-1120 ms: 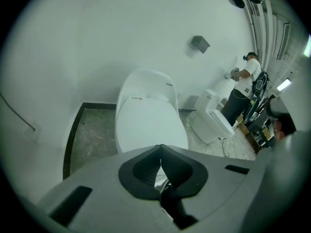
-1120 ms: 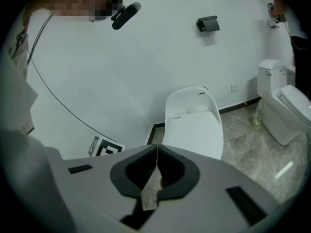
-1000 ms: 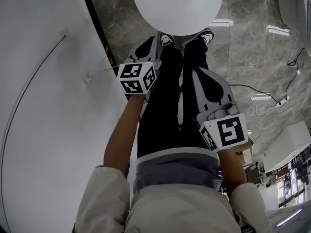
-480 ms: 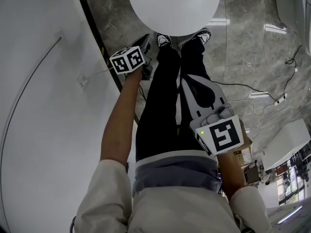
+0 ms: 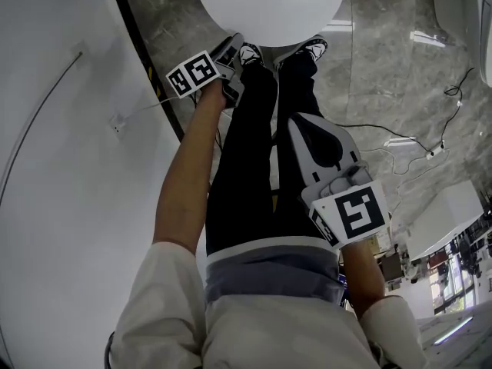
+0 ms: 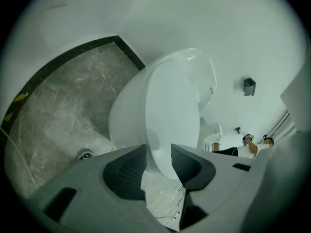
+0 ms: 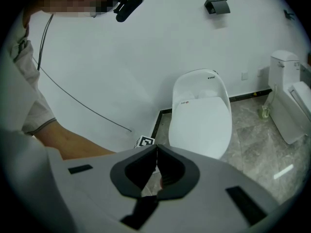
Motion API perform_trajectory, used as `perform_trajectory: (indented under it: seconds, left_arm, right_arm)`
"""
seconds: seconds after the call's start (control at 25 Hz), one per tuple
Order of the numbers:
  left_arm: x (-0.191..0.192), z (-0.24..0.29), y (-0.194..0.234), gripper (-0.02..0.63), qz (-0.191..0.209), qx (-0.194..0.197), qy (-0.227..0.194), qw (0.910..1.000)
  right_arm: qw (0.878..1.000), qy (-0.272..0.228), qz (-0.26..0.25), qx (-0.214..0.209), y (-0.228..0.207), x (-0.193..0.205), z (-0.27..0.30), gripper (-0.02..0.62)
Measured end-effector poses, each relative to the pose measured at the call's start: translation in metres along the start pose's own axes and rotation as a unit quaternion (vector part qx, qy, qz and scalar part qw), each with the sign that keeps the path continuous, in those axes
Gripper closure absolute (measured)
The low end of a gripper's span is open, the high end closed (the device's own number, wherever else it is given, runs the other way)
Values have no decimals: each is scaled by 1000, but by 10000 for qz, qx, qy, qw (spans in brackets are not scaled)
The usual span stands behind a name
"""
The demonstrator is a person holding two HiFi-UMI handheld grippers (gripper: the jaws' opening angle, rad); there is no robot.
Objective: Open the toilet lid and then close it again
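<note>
This looks like a bathroom-fixture showroom or test room: a white toilet (image 7: pixel 201 115) stands against a plain white wall (image 7: pixel 121 57) on glossy grey marbled floor tiles (image 7: pixel 252 130), a second toilet (image 7: pixel 289 101) stands near it, and loose cables (image 5: pixel 415 148) trail across the floor.

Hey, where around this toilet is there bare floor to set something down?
Free: marble floor right of the toilet lid, up to the cables; a narrower strip between the lid and the white wall. Crowded: the front, where the shoes stand and the left gripper, jaws opening, straddles the lid's edge.
</note>
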State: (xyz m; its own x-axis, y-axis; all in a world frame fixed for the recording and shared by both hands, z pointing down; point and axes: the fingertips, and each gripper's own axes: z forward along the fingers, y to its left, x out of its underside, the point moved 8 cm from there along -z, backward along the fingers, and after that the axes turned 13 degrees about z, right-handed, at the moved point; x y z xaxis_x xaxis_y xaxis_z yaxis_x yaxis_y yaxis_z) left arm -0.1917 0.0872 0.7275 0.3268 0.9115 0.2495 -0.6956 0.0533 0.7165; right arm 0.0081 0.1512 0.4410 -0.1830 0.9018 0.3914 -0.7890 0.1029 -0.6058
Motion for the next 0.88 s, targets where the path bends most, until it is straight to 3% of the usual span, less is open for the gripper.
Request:
perform_trajectory:
  seconds: [0.6, 0.88]
  left_arm:
    - [0, 11, 0, 459, -367, -444, -249, 9980]
    - [0, 9, -10, 446, -203, -537, -271, 9980]
  right_arm:
    - [9999, 145, -37, 27, -1, 3, -2, 584]
    - [9998, 186, -30, 2, -2, 2, 1, 584]
